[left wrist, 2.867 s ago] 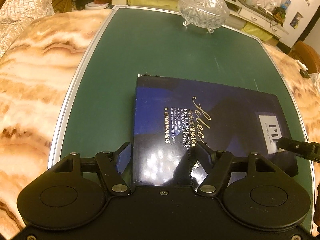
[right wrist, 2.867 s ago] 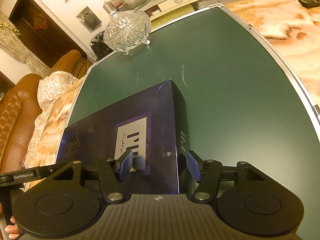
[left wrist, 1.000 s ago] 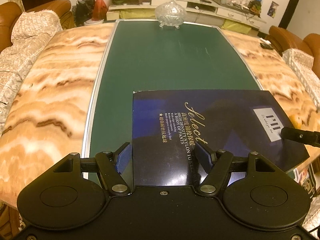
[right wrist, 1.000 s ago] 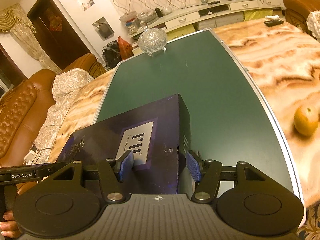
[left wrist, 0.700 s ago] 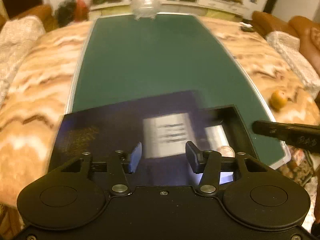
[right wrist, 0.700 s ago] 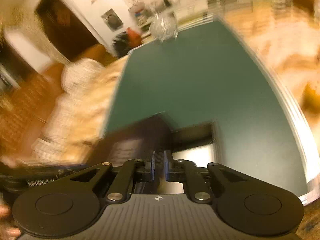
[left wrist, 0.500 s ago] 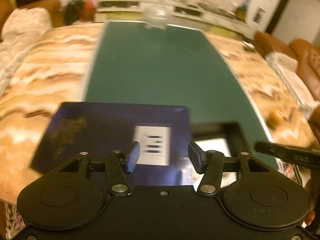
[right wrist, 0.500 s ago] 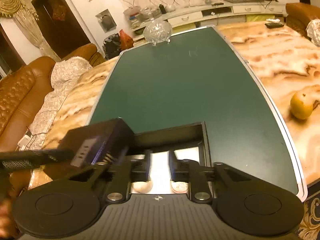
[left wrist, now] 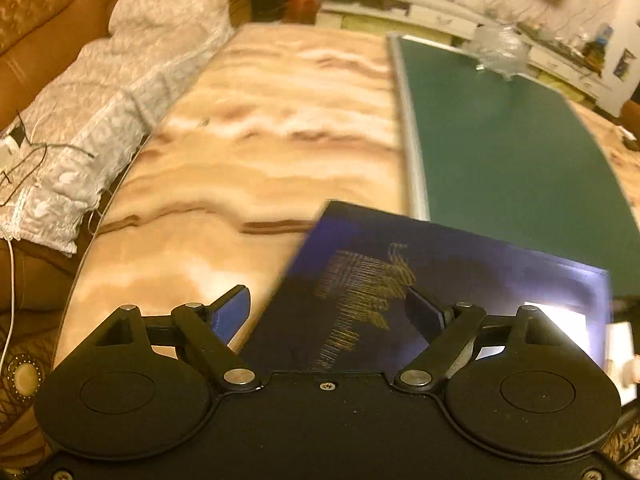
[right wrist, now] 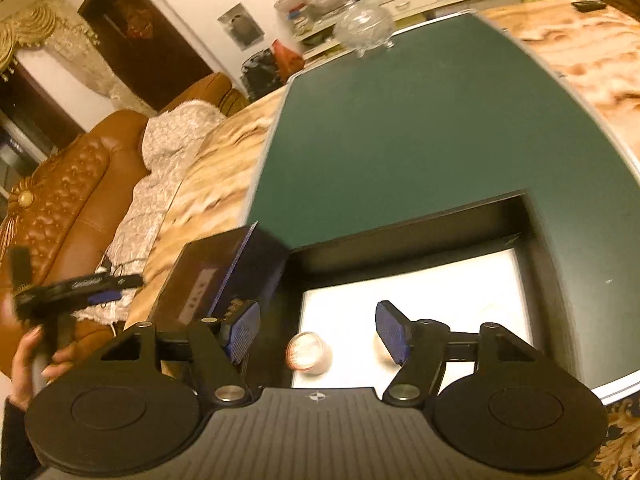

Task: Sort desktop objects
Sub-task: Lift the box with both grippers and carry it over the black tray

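The dark blue box lid [left wrist: 452, 280] with gold lettering lies on the marble tabletop by the green mat's near left corner; it also shows in the right wrist view [right wrist: 216, 276]. My left gripper [left wrist: 326, 312] is open, its fingers on either side of the lid's near edge. The open black box base [right wrist: 420, 236] with a white lining sits on the green mat [right wrist: 420, 128]. Two small round items [right wrist: 306, 354] lie inside it. My right gripper [right wrist: 318, 334] is open and empty above the base's near edge.
A cut-glass lidded bowl [right wrist: 364, 26] stands at the mat's far end, also in the left wrist view [left wrist: 498, 46]. A brown leather sofa with a white lace cover [left wrist: 100, 92] runs along the table's left side. The marble tabletop [left wrist: 260, 140] lies left of the mat.
The lid has come off the box and moved left onto the marble, uncovering the base. My right gripper shut briefly, then opened wide. My left gripper swung left with the lid.
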A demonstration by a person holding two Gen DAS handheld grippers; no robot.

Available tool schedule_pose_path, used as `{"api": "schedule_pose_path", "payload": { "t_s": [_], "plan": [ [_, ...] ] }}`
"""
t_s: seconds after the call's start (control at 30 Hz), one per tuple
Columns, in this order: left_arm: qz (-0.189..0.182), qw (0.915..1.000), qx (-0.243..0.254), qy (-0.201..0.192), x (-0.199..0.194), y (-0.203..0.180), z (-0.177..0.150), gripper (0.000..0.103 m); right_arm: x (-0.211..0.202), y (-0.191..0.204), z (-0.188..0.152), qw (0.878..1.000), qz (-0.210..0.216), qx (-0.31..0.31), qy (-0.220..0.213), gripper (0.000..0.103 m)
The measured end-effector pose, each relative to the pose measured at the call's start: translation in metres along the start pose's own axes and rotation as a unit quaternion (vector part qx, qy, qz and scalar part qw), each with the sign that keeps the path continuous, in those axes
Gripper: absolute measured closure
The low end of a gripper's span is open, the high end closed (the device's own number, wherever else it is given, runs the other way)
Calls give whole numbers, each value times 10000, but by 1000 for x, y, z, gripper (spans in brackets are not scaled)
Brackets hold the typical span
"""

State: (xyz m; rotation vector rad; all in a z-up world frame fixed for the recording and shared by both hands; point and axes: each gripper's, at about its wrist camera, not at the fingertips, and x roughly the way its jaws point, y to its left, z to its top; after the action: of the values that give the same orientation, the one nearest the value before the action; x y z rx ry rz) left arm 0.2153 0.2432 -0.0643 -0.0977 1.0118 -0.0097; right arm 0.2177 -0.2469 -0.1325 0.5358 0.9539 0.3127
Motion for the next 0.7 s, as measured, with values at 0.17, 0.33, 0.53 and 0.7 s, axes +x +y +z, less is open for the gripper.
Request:
{"api": "schedule_pose_path", "payload": {
  "t_s": [0.17,0.33,0.53,0.7],
  "plan": [
    [-171,9991,125,380,29,34,6,17,39,-9,19,9998,16,38,171,34],
    [-668,9967,-40,464,44,47,10,17,78,-33,47,9993,57,186,329,34],
    [-1447,9865,-309,700,63,63,7,21,108,-78,80,9983,121,313,485,33],
    [-2121,9714,-609,873,75,67,1,22,122,-127,110,9964,335,510,588,33]
  ]
}}
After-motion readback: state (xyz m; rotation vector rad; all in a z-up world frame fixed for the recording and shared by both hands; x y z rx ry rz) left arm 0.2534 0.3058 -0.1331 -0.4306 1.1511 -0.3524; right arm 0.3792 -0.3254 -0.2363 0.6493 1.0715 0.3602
